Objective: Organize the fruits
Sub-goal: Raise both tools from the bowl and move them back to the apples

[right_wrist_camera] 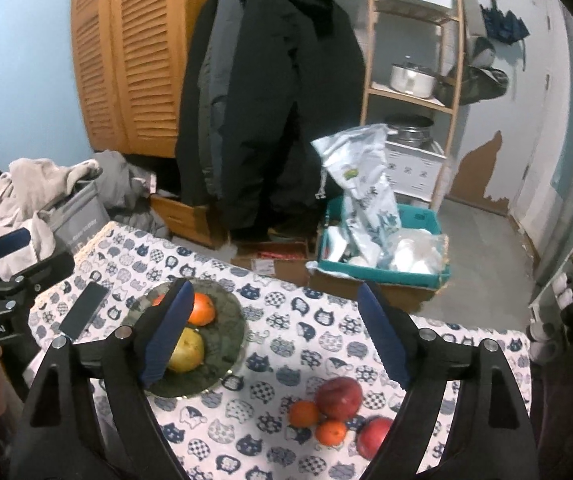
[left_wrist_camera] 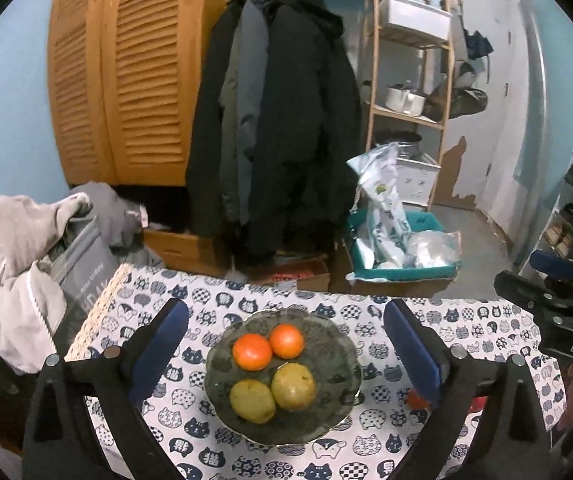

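A dark glass plate (left_wrist_camera: 338,380) on the cat-patterned tablecloth holds two oranges (left_wrist_camera: 252,351) (left_wrist_camera: 286,341) and two yellow-green pears (left_wrist_camera: 252,400) (left_wrist_camera: 293,386). My left gripper (left_wrist_camera: 286,310) hovers above the plate, open wide, with nothing between its blue pads. In the right wrist view the plate (right_wrist_camera: 226,344) lies at the left, partly hidden by a finger. To its right, two red apples (right_wrist_camera: 339,392) (right_wrist_camera: 374,436) and two small oranges (right_wrist_camera: 304,414) (right_wrist_camera: 330,432) lie loose on the cloth. My right gripper (right_wrist_camera: 275,290) is open and empty, above the table between the plate and the loose fruit.
Beyond the table's far edge (left_wrist_camera: 286,286) hang dark coats (left_wrist_camera: 278,120). A wooden shelf (left_wrist_camera: 410,80) and a teal crate (left_wrist_camera: 402,268) of bags stand at the right. A grey laundry bin (left_wrist_camera: 82,264) with clothes sits at the left.
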